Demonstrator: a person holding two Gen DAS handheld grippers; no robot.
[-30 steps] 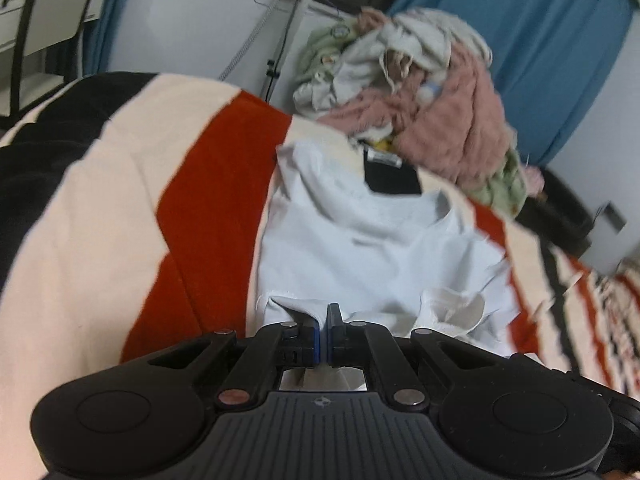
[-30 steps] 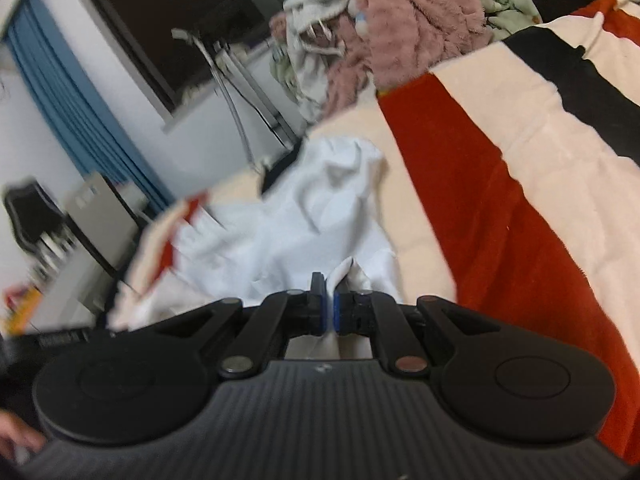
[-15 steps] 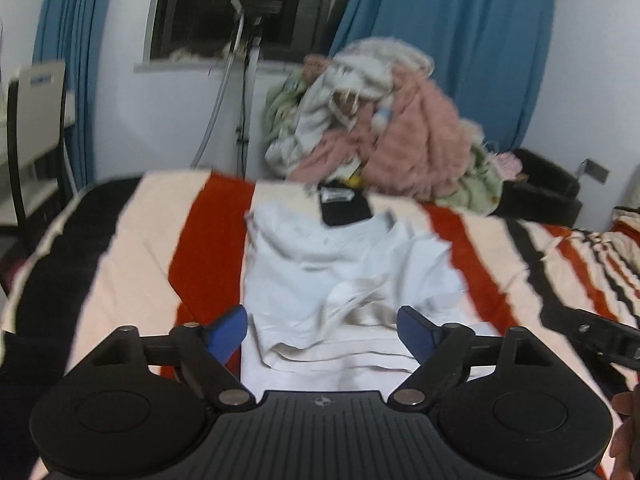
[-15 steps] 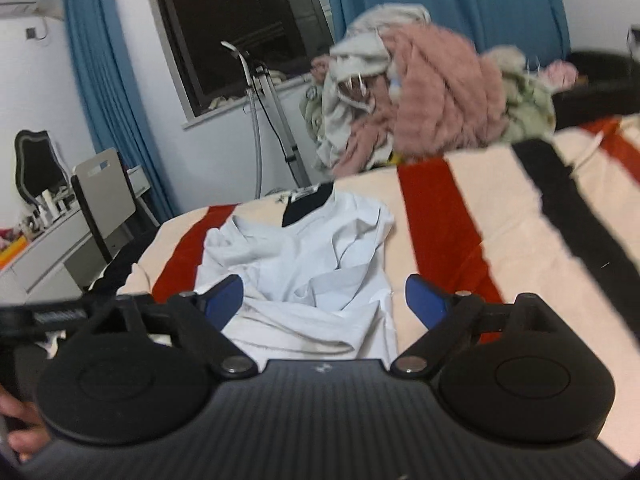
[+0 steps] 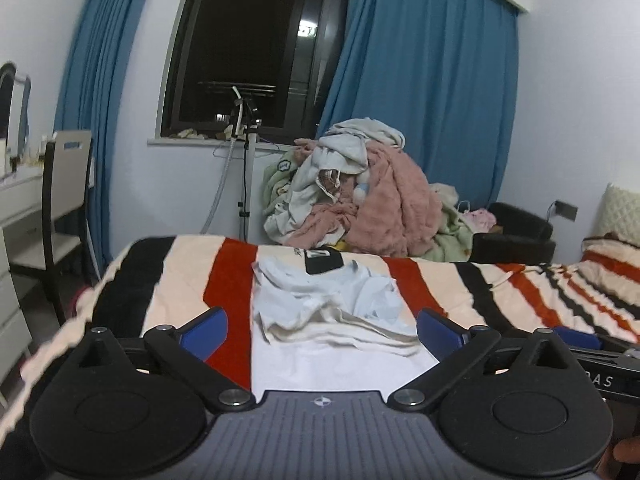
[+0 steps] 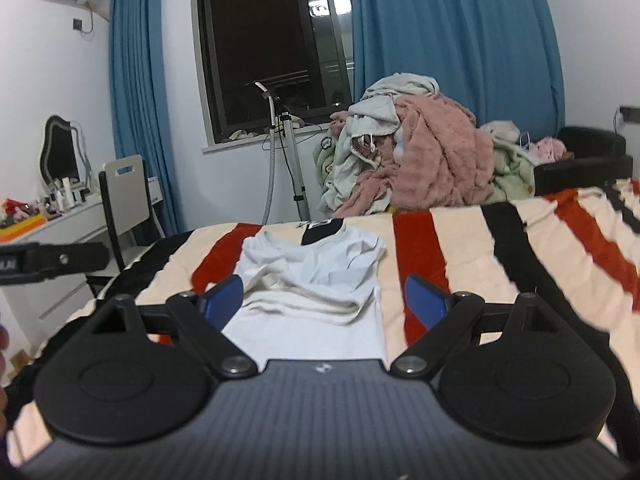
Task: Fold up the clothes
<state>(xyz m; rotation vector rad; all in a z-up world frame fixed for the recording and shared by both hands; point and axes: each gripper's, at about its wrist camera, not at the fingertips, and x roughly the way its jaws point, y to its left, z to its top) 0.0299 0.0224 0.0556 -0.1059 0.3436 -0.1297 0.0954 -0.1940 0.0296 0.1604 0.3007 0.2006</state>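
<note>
A white shirt of thin, matt, creased cloth lies on a striped blanket with a soft, slightly napped weave. Behind, a pink garment looks thick and fluffy (almost like fleece). Blue curtains hang in smooth matt folds. The left gripper is matt black plastic with dull metal screws.

You have the white shirt lying rumpled, partly folded, on the striped blanket, black patch at its far edge.
</note>
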